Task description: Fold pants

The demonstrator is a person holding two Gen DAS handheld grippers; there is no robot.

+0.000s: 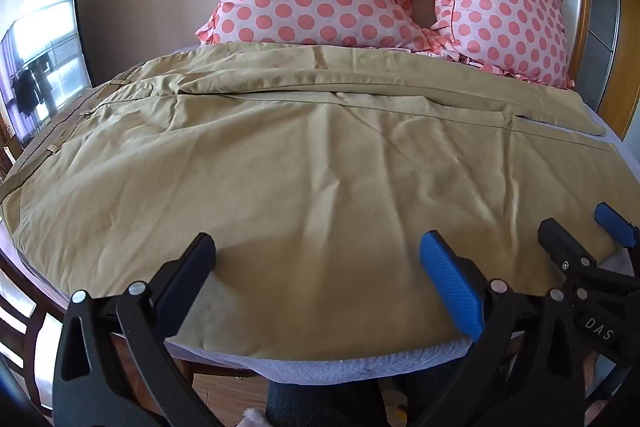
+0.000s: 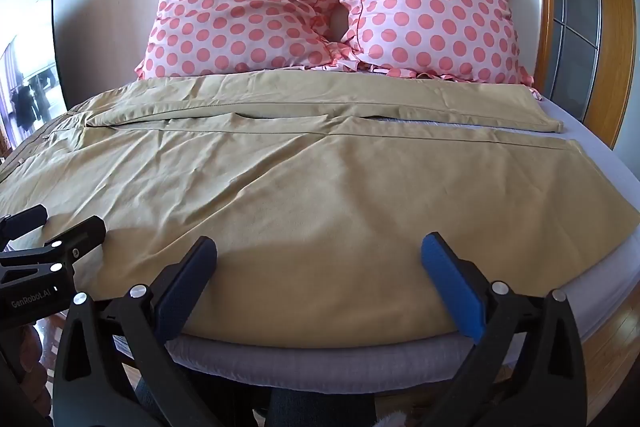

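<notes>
Tan pants (image 1: 304, 163) lie spread flat across the bed, waistband at the left, legs running right; they also show in the right wrist view (image 2: 320, 187). My left gripper (image 1: 316, 259) is open and empty, hovering over the near edge of the near leg. My right gripper (image 2: 318, 259) is open and empty over the same near edge, further right. The right gripper shows at the right edge of the left wrist view (image 1: 580, 231), and the left gripper at the left edge of the right wrist view (image 2: 52, 223).
Two pink polka-dot pillows (image 2: 332, 7) lean against the wall behind the pants. The bed has a lavender sheet (image 2: 600, 291). A wooden door frame (image 2: 616, 27) stands at the right. A dark wooden chair (image 1: 24, 327) stands at the bed's left corner.
</notes>
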